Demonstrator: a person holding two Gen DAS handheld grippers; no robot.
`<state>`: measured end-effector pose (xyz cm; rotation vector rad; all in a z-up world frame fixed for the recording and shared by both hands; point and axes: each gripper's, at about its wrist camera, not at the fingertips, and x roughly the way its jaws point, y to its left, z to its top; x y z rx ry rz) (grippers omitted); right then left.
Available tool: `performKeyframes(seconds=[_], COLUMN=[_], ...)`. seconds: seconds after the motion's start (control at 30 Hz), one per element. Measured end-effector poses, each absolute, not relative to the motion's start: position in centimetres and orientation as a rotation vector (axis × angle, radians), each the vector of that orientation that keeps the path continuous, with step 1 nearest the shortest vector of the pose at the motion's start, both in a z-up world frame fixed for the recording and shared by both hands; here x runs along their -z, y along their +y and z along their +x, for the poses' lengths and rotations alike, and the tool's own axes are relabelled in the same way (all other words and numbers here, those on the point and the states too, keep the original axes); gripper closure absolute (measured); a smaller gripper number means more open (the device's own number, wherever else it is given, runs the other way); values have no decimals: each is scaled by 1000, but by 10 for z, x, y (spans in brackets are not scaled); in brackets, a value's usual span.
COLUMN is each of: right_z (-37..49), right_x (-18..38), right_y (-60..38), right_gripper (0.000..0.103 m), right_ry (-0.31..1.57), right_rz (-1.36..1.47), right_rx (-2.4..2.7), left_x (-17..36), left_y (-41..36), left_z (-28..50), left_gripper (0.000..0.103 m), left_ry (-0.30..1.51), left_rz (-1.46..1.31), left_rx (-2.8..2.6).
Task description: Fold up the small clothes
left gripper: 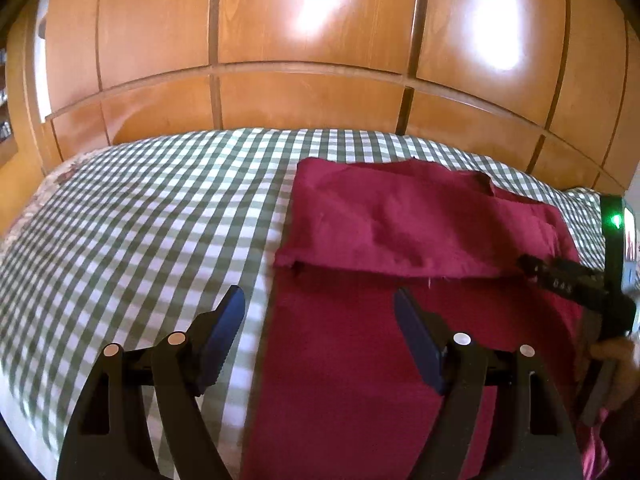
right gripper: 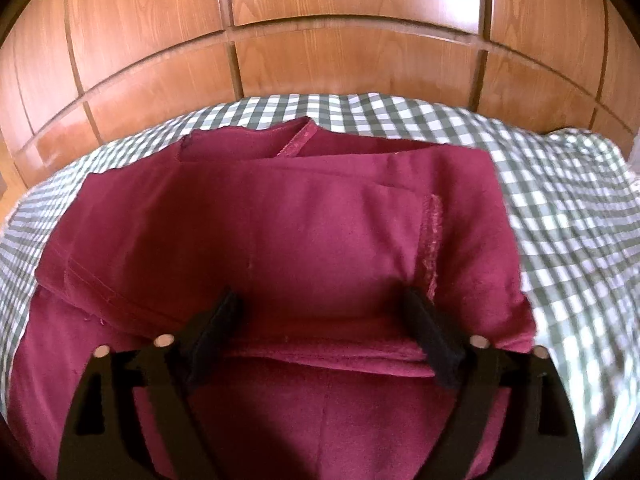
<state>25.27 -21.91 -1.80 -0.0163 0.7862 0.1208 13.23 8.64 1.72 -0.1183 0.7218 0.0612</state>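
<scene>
A dark red garment lies on the checked bedcover, its far part folded toward me over the near part, and the fold's raw edge runs across the middle. My left gripper hovers open over the garment's left border, one finger above the bedcover and one above the cloth. In the right wrist view the same garment fills the centre, with a seam showing at its far edge. My right gripper stands wide open just over the folded layer, and nothing is pinched. That right gripper also shows at the right edge of the left wrist view.
The green and white checked bedcover stretches wide to the left of the garment and narrower to its right. Glossy wooden wardrobe panels rise right behind the bed. A hand holds the right gripper's handle.
</scene>
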Motion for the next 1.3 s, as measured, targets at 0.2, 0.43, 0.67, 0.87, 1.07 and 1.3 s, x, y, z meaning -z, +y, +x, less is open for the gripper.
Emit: performKeyframes(seconds=[0.2,0.43,0.67,0.87,1.07,1.3], right_z=[223,186,148,90,21,2], right_x=[7,11,16,32,42,50], right_y=[-228,-248,-282,-306,-319,-332], right_gripper=[2,2,2,2,13,86], right_ry=[788,827,876,976,1065,1119], right_rz=[38,16,1,49,126,275], right_rx=[-144,-112,-84,-150,-236,-262], left_x=[-10,7,29,33,37,38], left_y=[91,95,100,109,118,116], left_z=[115,99,72,38,-5,-14], left_gripper=[22,22,22,23,33,93], left_ry=[738,790,893,942,1000,1029], left_rz=[-113,-112,-77,-96,-140,-196], left_rx=[-71,-84,-14,69,162,280])
